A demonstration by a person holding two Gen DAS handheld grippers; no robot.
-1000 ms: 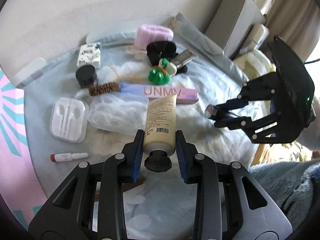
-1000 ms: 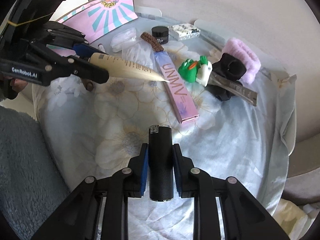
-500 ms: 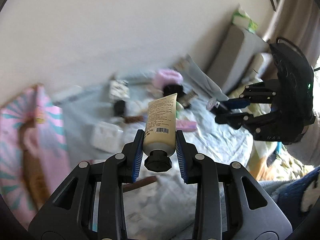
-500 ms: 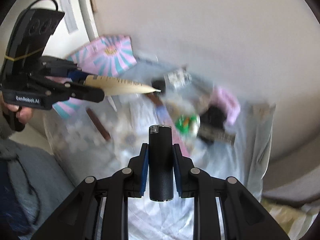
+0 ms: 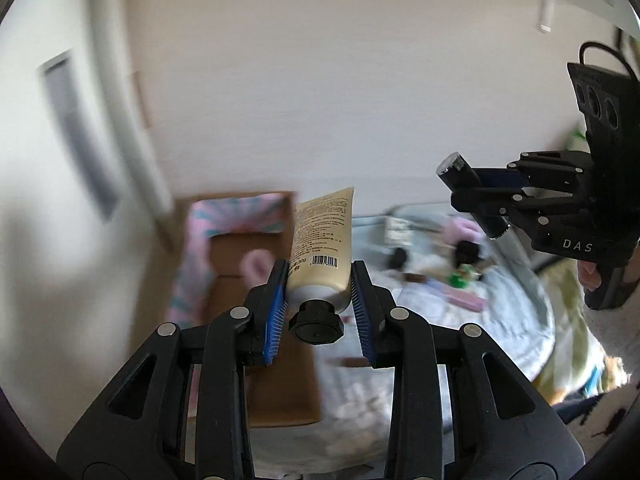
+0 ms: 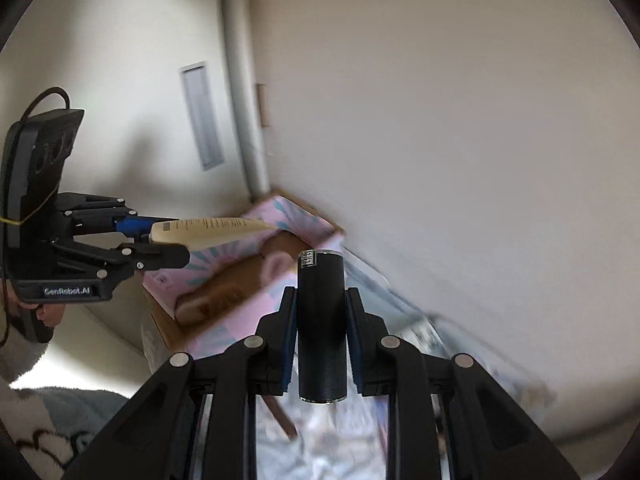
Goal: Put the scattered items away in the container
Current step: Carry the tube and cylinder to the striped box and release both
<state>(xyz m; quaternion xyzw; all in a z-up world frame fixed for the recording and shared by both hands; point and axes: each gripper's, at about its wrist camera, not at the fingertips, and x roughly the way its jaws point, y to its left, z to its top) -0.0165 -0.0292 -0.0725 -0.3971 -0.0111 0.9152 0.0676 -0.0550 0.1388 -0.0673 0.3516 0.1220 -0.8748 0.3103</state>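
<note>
My left gripper (image 5: 320, 300) is shut on a beige cream tube (image 5: 322, 248) with a black cap, held in the air over the near edge of an open cardboard box (image 5: 224, 280) with pink and teal flaps. My right gripper (image 6: 321, 320) is shut on a black cylinder (image 6: 321, 320), also held high, right of the box (image 6: 224, 292). The right gripper with the cylinder shows in the left wrist view (image 5: 476, 200); the left gripper with the tube shows in the right wrist view (image 6: 160, 240). A pink item (image 5: 254, 264) lies inside the box.
Scattered items lie blurred on the floral cloth (image 5: 500, 304) to the right of the box: a pink long box (image 5: 460, 296), a green toy (image 5: 464, 276), a pink fluffy band (image 5: 460, 228), black items. A brown stick (image 6: 280, 416) lies on the cloth. A wall stands behind.
Both grippers have lifted and swung left from the scattered items toward the cardboard box, each still holding its item. The views now look higher up the wall.
</note>
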